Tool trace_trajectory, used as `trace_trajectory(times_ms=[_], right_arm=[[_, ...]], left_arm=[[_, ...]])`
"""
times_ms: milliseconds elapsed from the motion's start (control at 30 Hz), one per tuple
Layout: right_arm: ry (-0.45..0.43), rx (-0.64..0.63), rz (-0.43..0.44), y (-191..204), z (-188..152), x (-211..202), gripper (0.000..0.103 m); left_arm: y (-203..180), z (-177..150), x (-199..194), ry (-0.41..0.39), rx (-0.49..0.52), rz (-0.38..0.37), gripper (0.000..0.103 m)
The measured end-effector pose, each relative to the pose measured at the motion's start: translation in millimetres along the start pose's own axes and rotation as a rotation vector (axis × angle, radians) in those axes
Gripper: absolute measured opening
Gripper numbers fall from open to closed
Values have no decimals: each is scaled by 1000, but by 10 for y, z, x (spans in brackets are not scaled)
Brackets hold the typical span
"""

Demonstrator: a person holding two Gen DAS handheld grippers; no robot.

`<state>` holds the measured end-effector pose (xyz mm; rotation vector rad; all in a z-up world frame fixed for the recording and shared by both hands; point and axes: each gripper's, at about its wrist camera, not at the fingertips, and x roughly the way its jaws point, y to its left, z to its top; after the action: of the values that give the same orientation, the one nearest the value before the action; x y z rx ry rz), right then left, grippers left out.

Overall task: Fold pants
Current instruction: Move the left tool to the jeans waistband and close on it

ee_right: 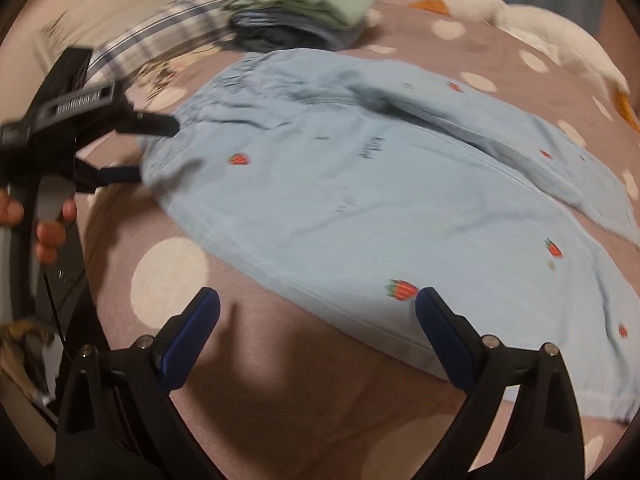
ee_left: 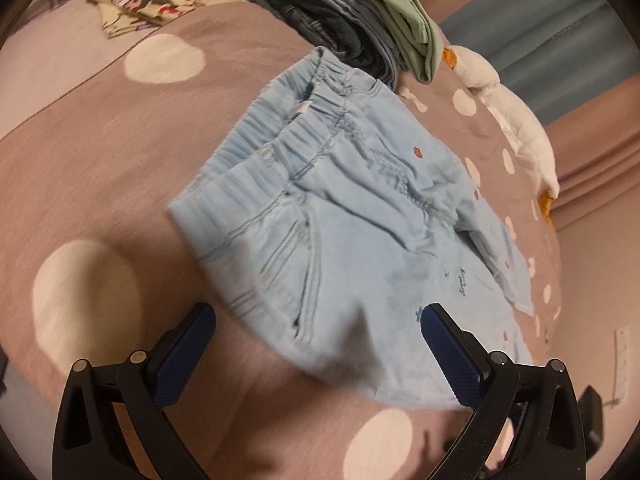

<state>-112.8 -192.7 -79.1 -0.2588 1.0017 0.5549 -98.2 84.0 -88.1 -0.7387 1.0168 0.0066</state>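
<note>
Light-blue denim pants (ee_left: 352,216) are spread on a pink polka-dot bedspread (ee_left: 100,184).
Both tongs are held wide and empty: the left gripper (ee_left: 318,334) near the waistband side, the right gripper (ee_right: 318,316) at the near leg edge. Folded clothes (ee_right: 300,16) are stacked far behind, a white plush goose (ee_right: 532,24) at far right.

Light-blue denim pants (ee_right: 360,184) with strawberry prints lie spread flat on the bedspread, elastic waistband gathered, legs overlapping.
</note>
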Motion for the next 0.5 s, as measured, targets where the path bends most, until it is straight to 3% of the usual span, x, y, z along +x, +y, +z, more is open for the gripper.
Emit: trace_trajectory(times_ms=[233, 367, 433, 467, 500], right_arm=[[22, -142, -24, 218, 13, 259, 90], [-27, -157, -45, 200, 90, 318, 85], [-52, -158, -58, 178, 150, 346, 72], [-64, -158, -55, 175, 170, 350, 67], [-77, -162, -46, 174, 190, 354, 54]], left_arm=[[89, 5, -6, 13, -24, -31, 102], [23, 87, 80, -9, -4, -36, 102], [-23, 136, 129, -31, -6, -34, 100], [-34, 153, 143, -38, -11, -27, 90], [-50, 171, 150, -47, -10, -10, 81]])
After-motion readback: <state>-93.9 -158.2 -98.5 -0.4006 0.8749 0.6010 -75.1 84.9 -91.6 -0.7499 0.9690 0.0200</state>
